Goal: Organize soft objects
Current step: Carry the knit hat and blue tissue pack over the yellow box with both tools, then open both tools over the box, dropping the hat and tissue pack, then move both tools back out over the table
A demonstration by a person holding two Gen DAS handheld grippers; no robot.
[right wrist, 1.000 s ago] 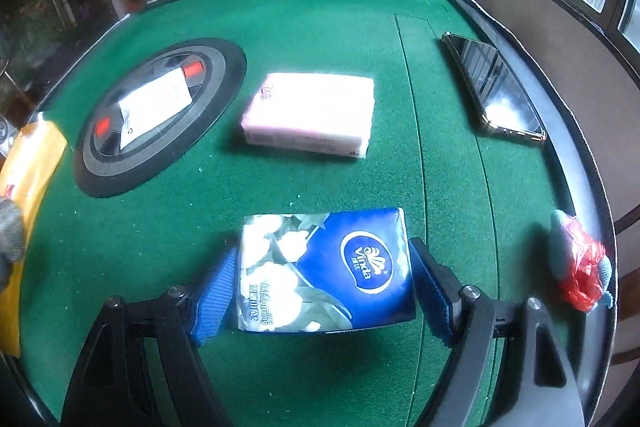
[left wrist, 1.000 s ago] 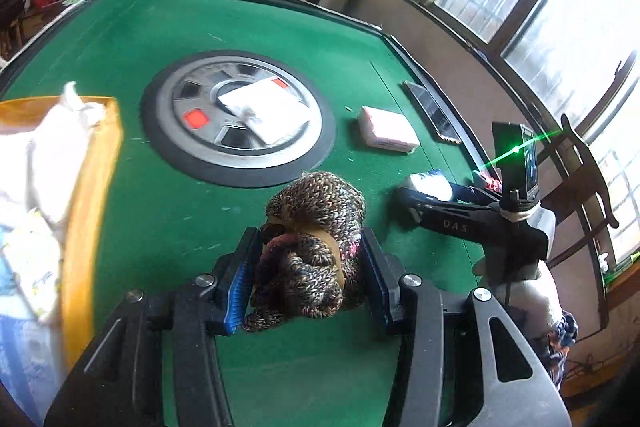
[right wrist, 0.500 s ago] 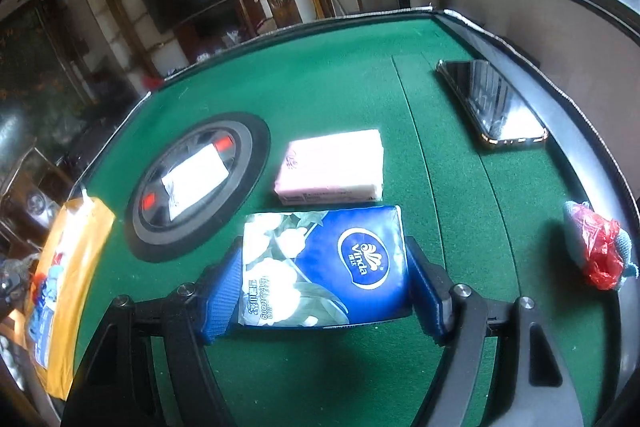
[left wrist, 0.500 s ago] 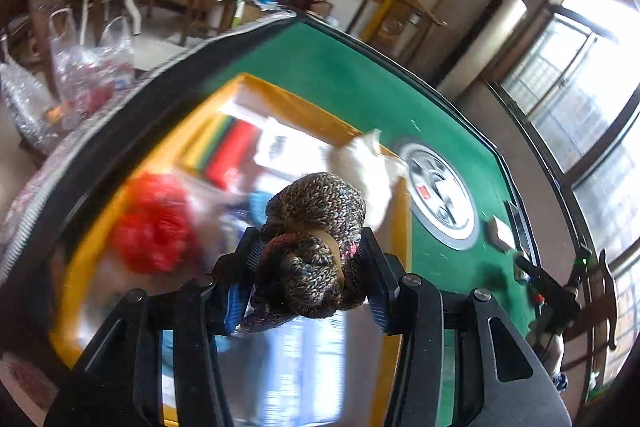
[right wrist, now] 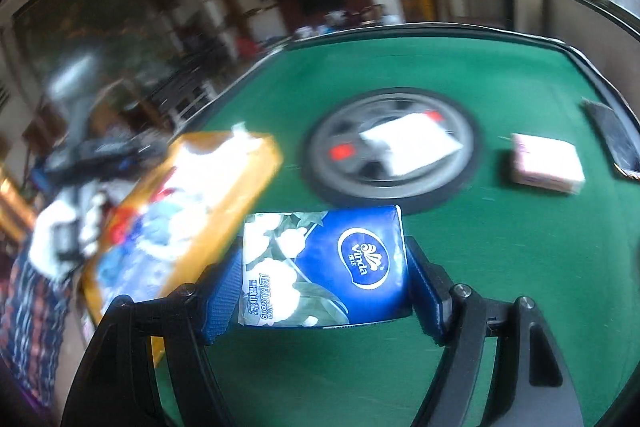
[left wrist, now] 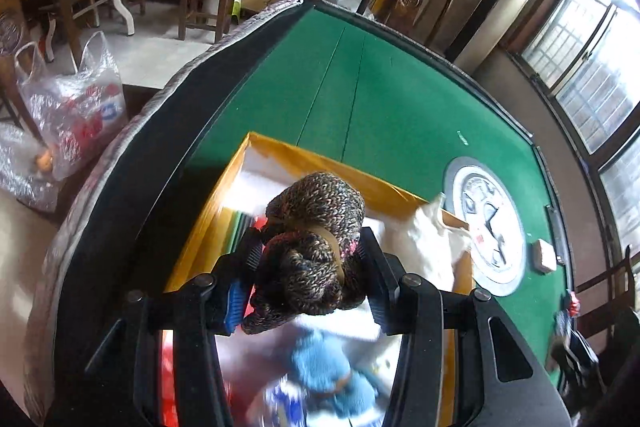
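Brown knitted bundle [left wrist: 316, 239] above yellow box [left wrist: 340, 169]; blue tissue pack [right wrist: 326, 267] aloft.

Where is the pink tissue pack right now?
In the right wrist view the pink tissue pack lies on the green table at the right, between the round centre disc and the phone.

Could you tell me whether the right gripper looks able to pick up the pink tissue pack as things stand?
Probably not yet: the right gripper is shut on the blue tissue pack, so its jaws are full. The pink tissue pack itself lies uncovered on the green table.
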